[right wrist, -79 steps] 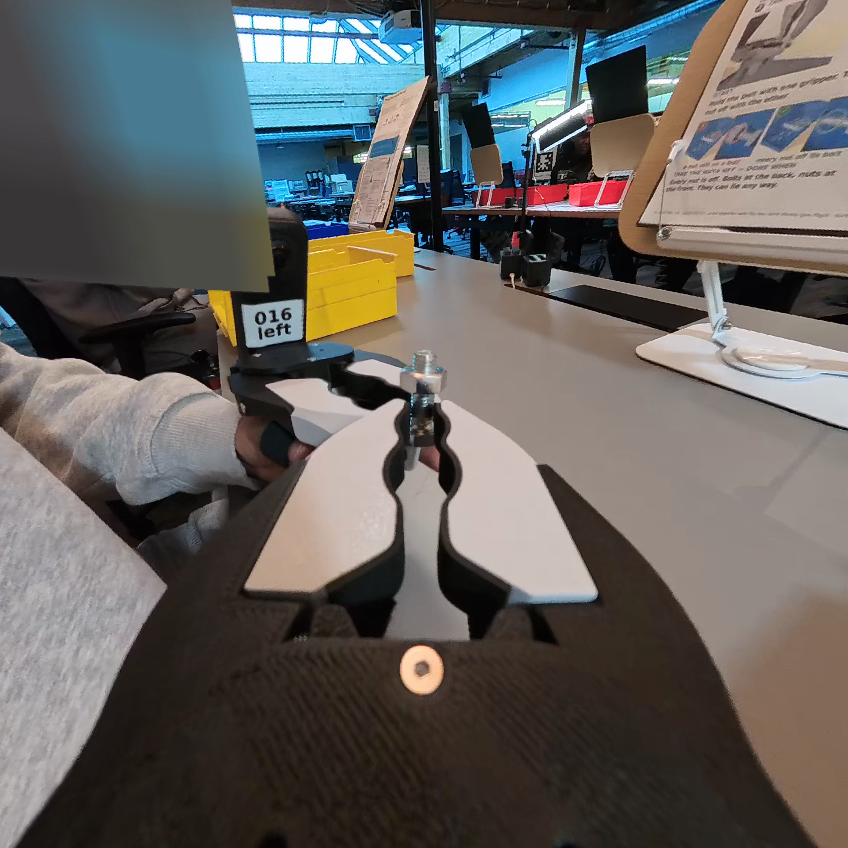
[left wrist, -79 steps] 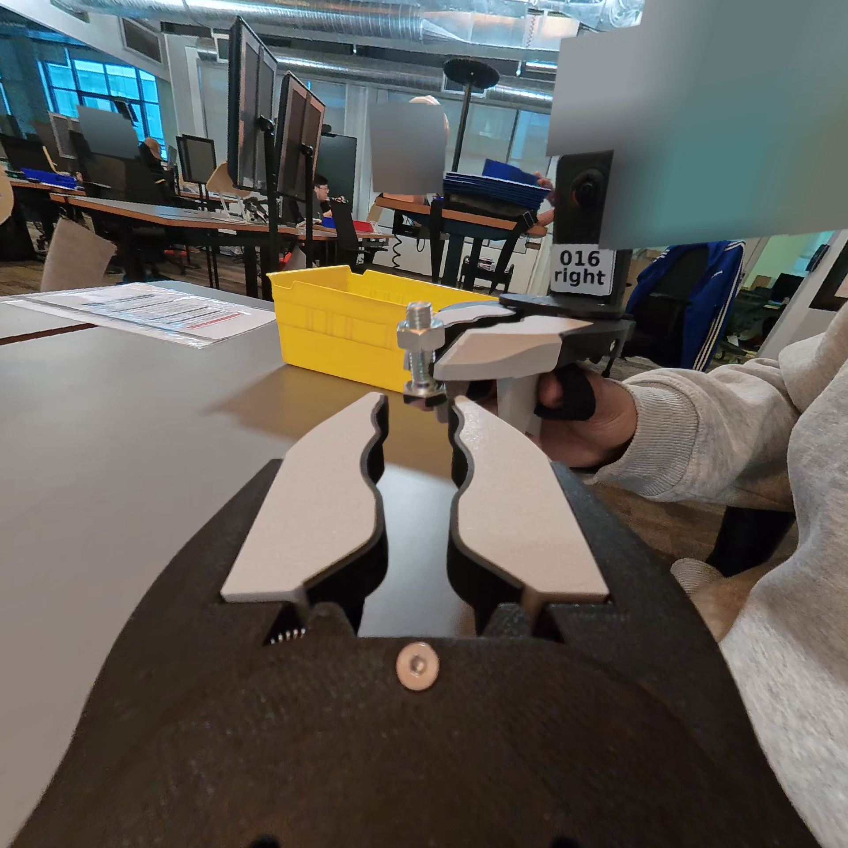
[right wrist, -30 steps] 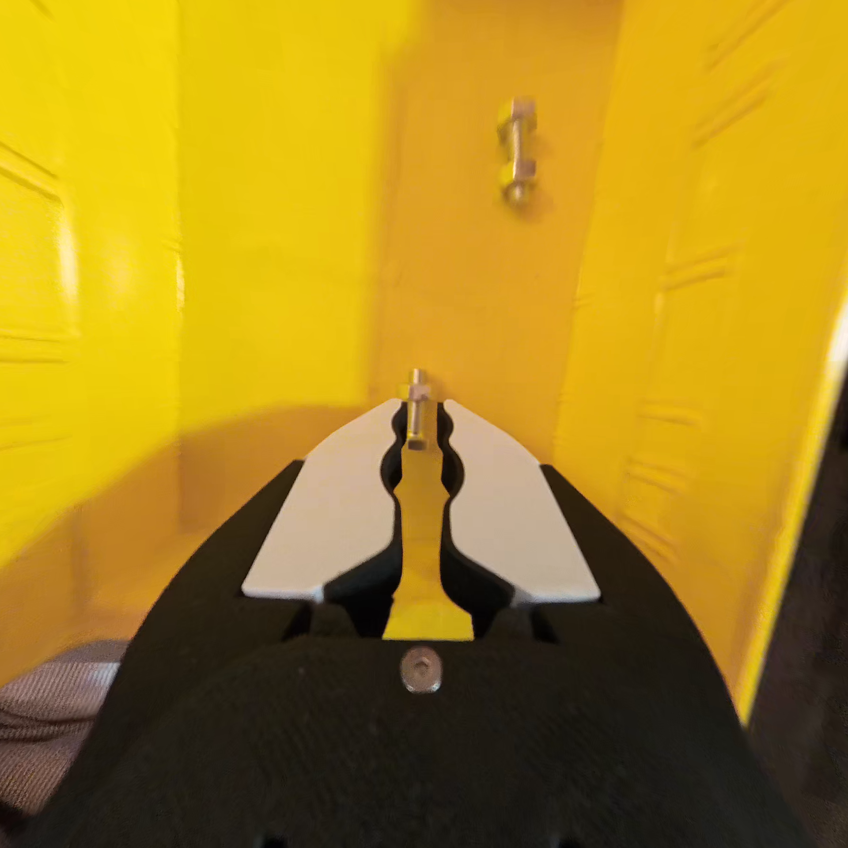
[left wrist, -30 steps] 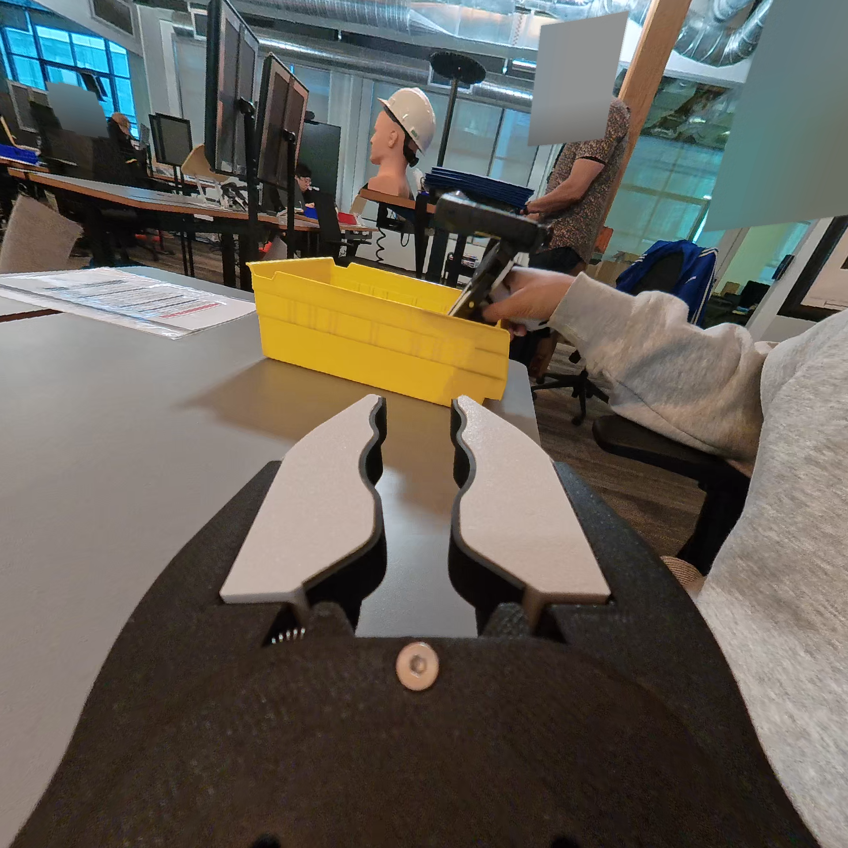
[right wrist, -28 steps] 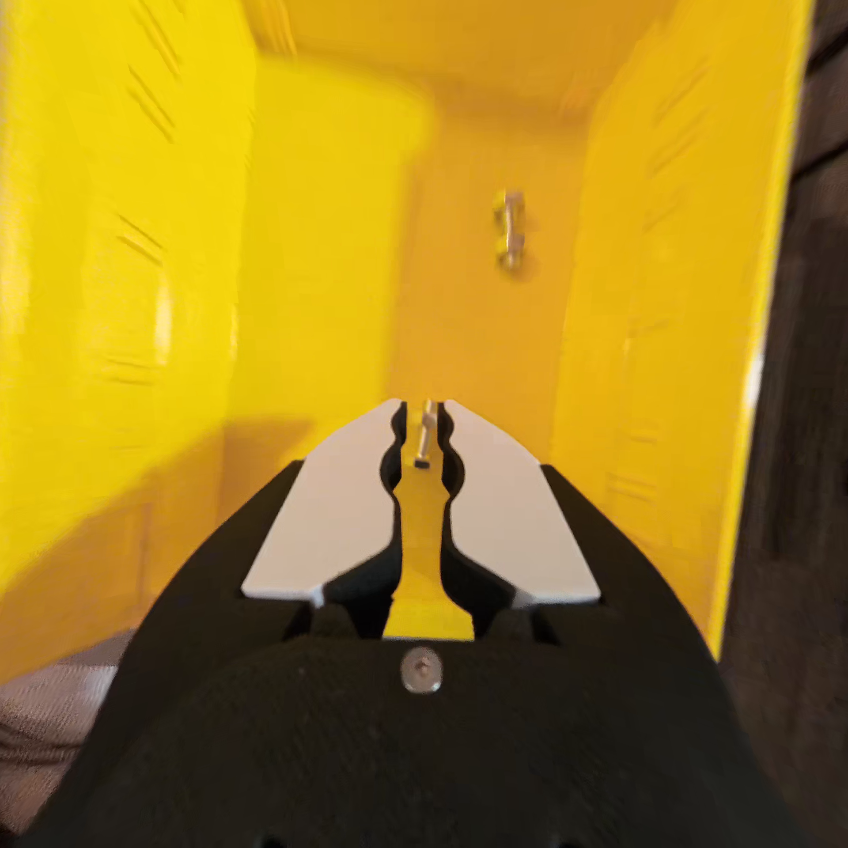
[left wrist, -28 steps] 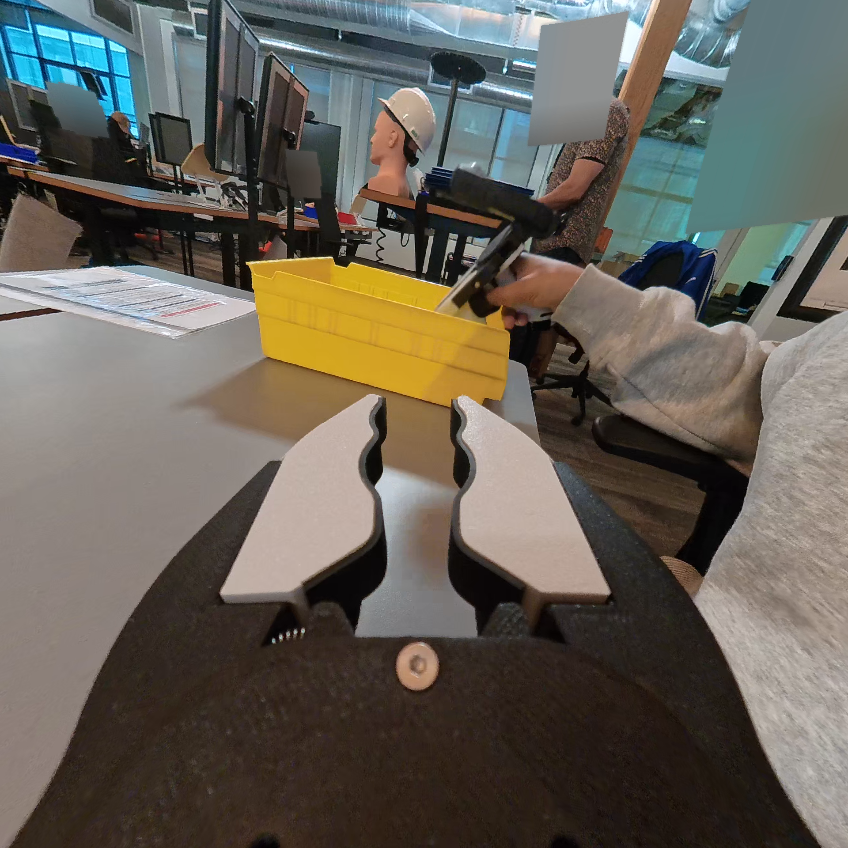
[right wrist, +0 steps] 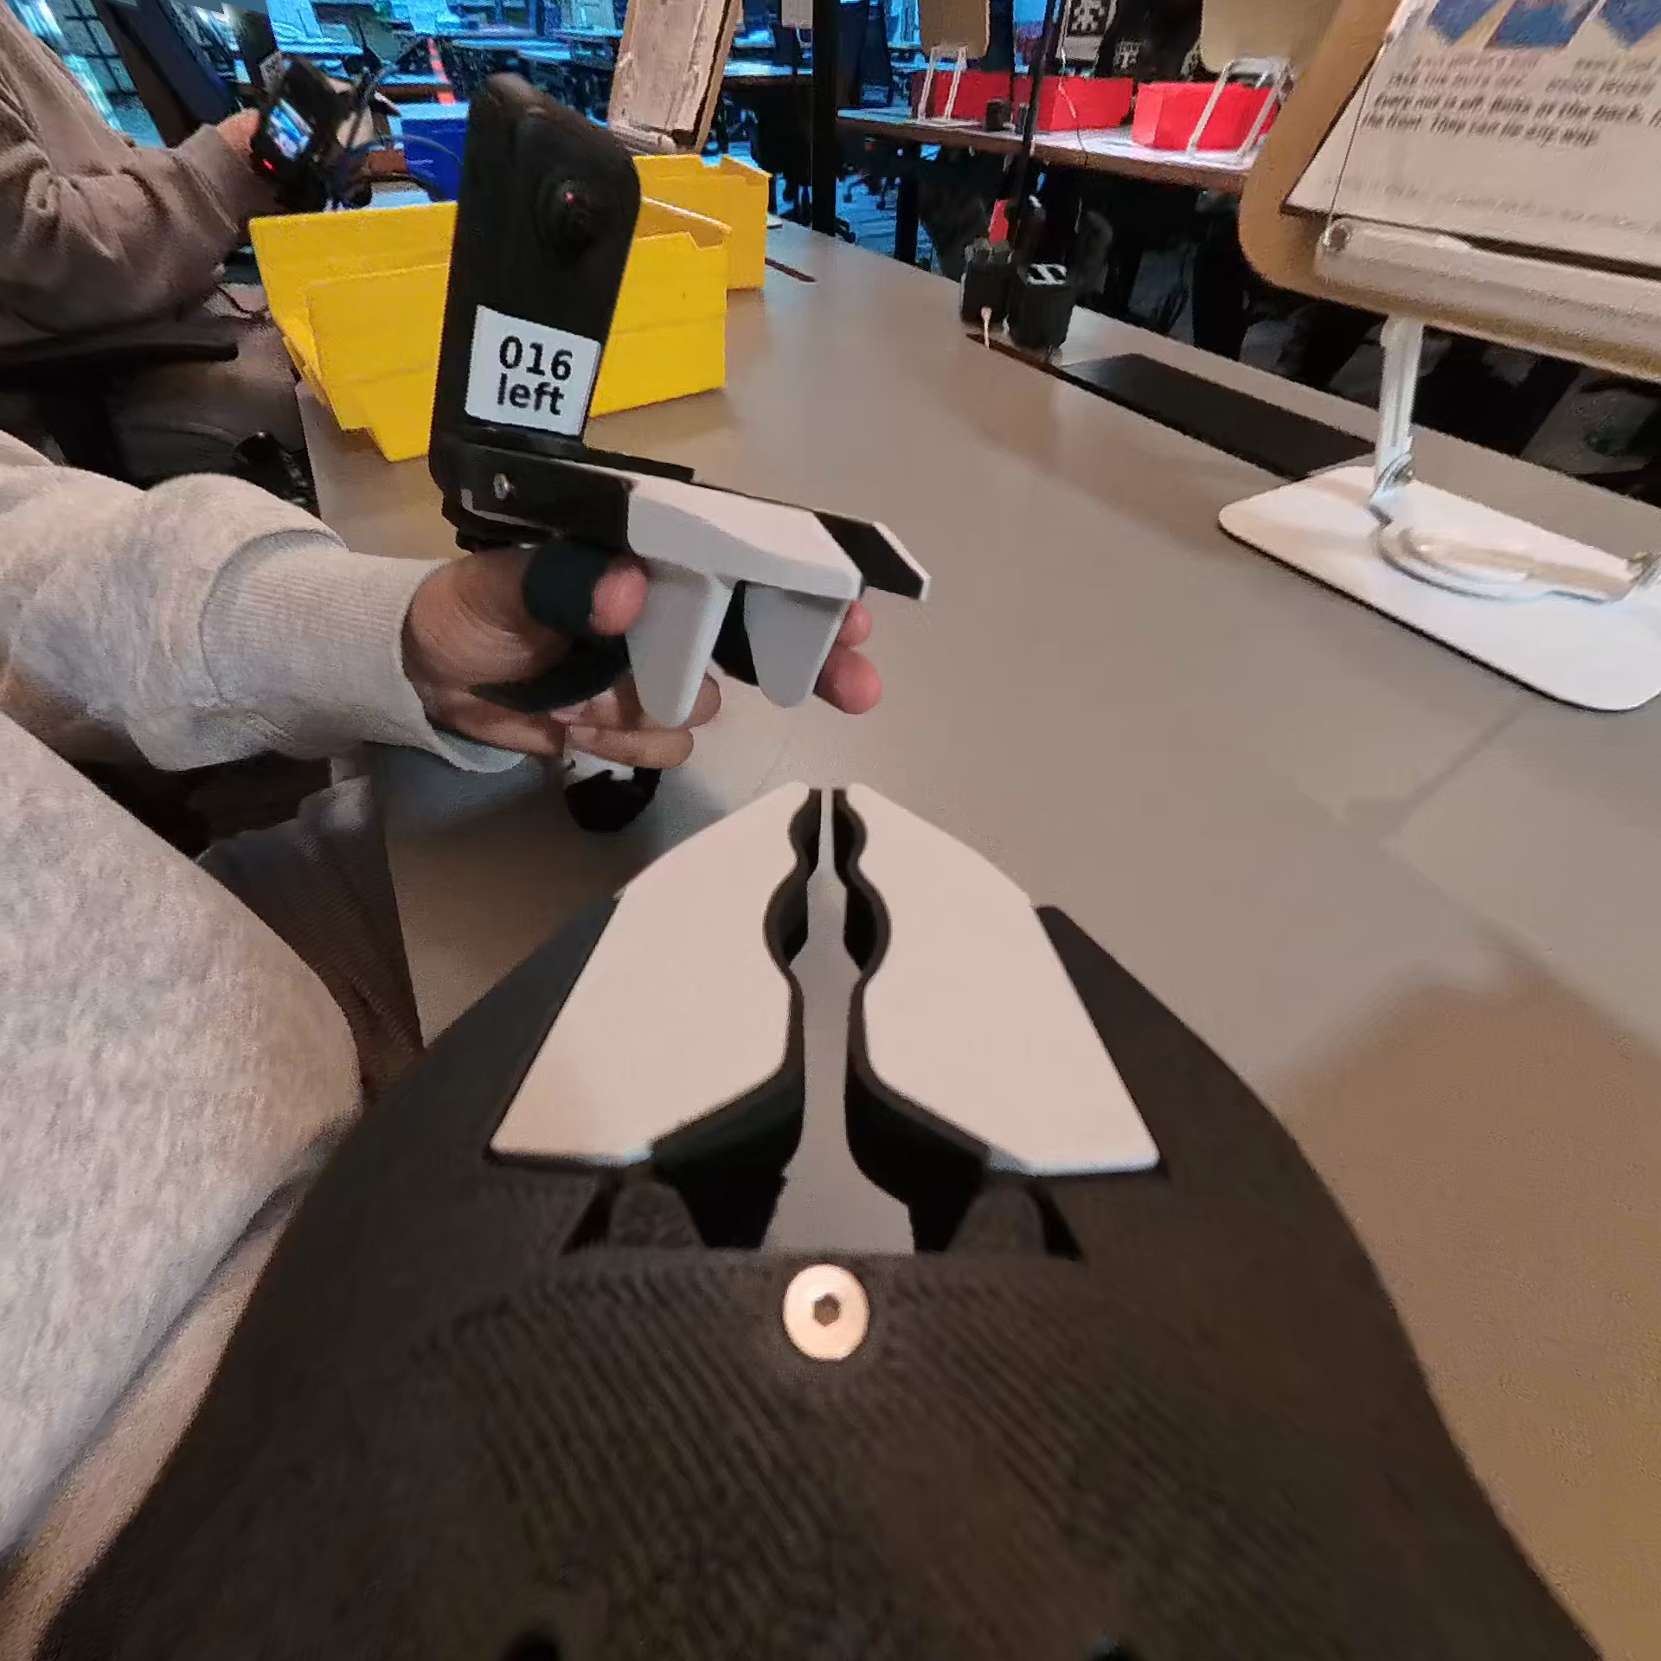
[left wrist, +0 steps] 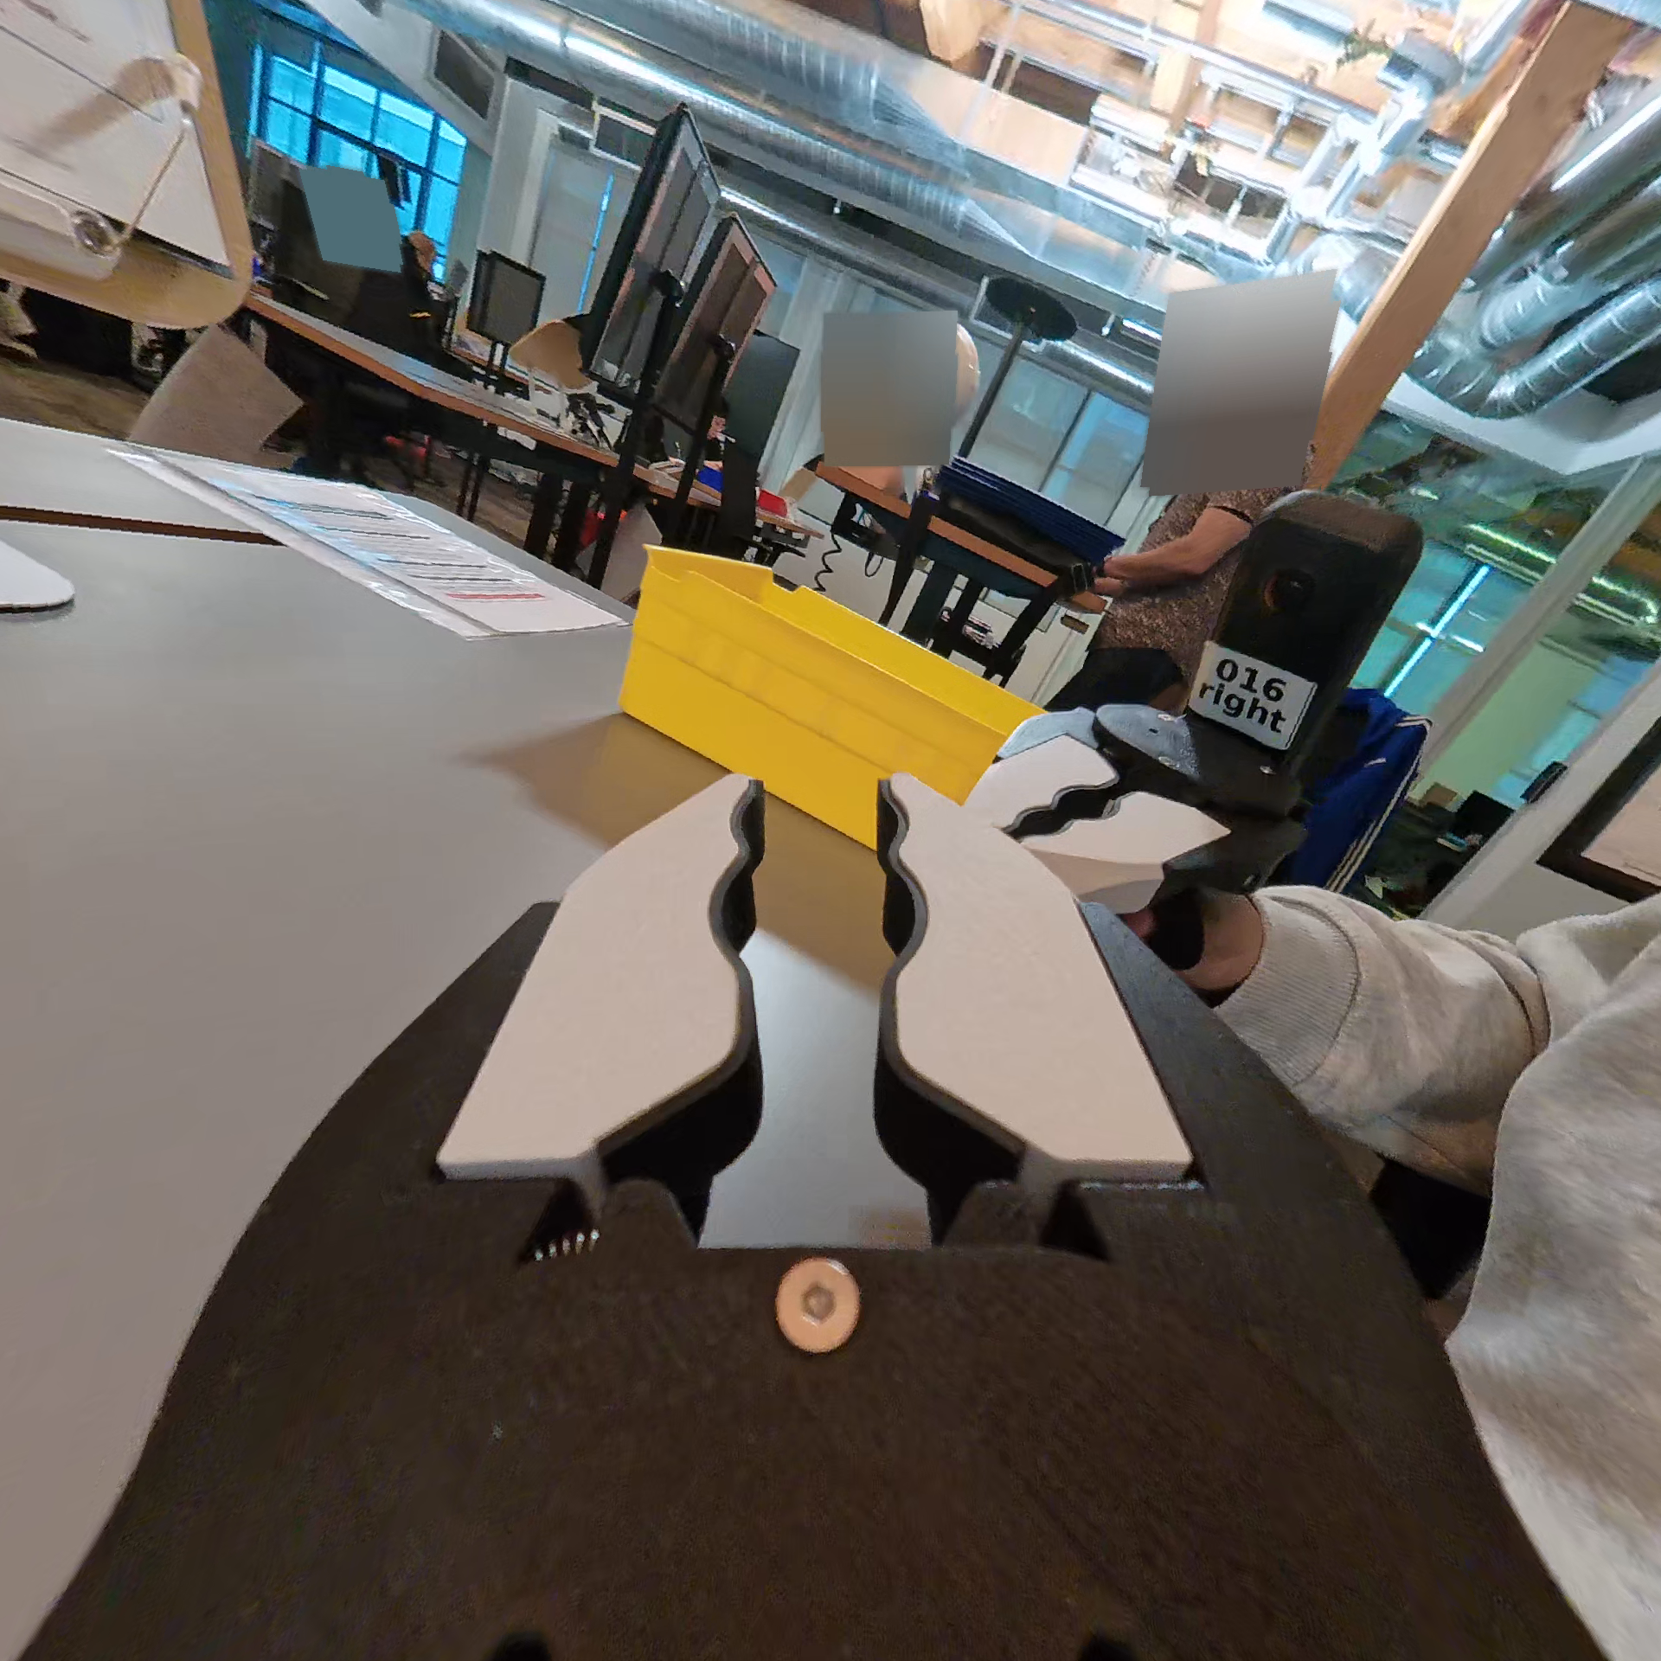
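Grippers hung above the grey desk [left wrist: 270, 809], neither one holding anything. The left gripper [left wrist: 818, 795] had its two pale fingers [left wrist: 629, 971] spread apart, released, with bare desk surface showing through the gap. It pointed toward a yellow plastic bin [left wrist: 791, 701] that stood at the desk's far right edge, near the fingertips but not touching them. A laminated sheet [left wrist: 395, 557] lay flat on the desk to the left of that bin.

The right gripper [right wrist: 827, 795] had its fingers [right wrist: 683, 989] drawn nearly together, only a thin slit left between the tips and nothing caught in it. It hovered over the near edge of the desk. In the left wrist view this same gripper [left wrist: 1070, 809] appeared just beside the left one's right finger, its tips close to the yellow bin's near end, with a black camera housing bearing a white label above it and a hand [left wrist: 1195, 935] in a grey sleeve [left wrist: 1402, 1025] gripping its handle.

In the right wrist view the left gripper [right wrist: 863, 566] was seen side-on, held in the person's left hand [right wrist: 539, 647] above the desk's near left edge. Behind it, two yellow bins [right wrist: 665, 297] stood at the left edge. A white stand [right wrist: 1456, 575] carrying an instruction board [right wrist: 1474, 135] sat toward the right side of the desk.
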`<move>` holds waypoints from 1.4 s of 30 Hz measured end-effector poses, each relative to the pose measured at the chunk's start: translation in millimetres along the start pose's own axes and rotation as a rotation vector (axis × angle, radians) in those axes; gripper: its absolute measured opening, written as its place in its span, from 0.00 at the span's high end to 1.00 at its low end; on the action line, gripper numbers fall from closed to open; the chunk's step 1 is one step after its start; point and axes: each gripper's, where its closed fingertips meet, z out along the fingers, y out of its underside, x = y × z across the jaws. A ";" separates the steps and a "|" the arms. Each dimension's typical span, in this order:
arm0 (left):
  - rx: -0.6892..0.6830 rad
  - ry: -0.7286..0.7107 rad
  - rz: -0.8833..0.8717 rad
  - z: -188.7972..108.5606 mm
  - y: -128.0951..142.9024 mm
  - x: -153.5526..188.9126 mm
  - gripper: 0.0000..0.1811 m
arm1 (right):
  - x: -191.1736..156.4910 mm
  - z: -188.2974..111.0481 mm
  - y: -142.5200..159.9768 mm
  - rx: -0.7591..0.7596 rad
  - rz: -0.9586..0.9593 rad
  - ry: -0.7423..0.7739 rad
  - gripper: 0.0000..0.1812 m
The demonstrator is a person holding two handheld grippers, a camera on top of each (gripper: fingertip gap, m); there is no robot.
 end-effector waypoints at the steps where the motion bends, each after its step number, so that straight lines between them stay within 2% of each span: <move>1: 0.001 -0.003 -0.004 -0.2 -0.3 -0.9 0.87 | 1.3 -0.3 0.7 0.003 0.014 -0.003 0.99; 7: -0.010 -0.017 0.001 0.8 1.4 -2.8 0.87 | 7.0 -2.4 4.6 0.014 0.097 -0.021 0.97; 14: -0.015 -0.037 0.012 0.4 0.6 -6.7 0.87 | 3.0 0.2 10.3 -0.016 0.074 -0.028 0.97; 17: -0.027 -0.079 0.130 -6.9 -10.0 -13.1 0.87 | -0.2 2.9 14.7 -0.047 0.042 -0.026 0.97; 19: -0.031 -0.148 0.262 -22.8 -32.7 -23.0 0.87 | -1.6 4.2 16.2 -0.059 0.023 -0.022 0.97; 22: 0.002 -0.381 0.411 -71.7 -100.2 -56.3 0.90 | -4.8 5.1 14.9 -0.052 0.032 -0.032 0.97; 25: 0.019 -0.606 0.385 -146.8 -171.8 -93.3 0.94 | -5.8 3.6 12.2 -0.036 0.038 -0.033 0.97; 27: -0.072 -0.752 0.336 -201.9 -201.3 -123.7 0.94 | -2.5 2.3 11.4 -0.034 0.037 -0.018 0.97; 30: -0.331 -0.999 0.305 -296.3 -220.2 -177.3 0.93 | 1.2 2.5 10.0 -0.015 0.073 -0.014 0.97; 32: -0.530 -1.129 0.180 -364.1 -213.7 -211.1 0.90 | 2.9 4.4 10.4 -0.003 0.112 -0.020 0.97; 35: -0.746 -1.185 -0.201 -442.1 -178.2 -241.5 0.86 | 6.6 8.3 13.2 0.001 0.157 -0.021 0.97; 37: -0.851 -1.218 -0.355 -475.0 -156.1 -253.4 0.85 | 9.9 9.8 14.8 -0.006 0.161 -0.009 0.97; 42: -1.041 -1.329 -0.413 -516.3 -127.5 -283.6 0.86 | 18.5 8.2 15.4 -0.029 0.104 0.051 0.97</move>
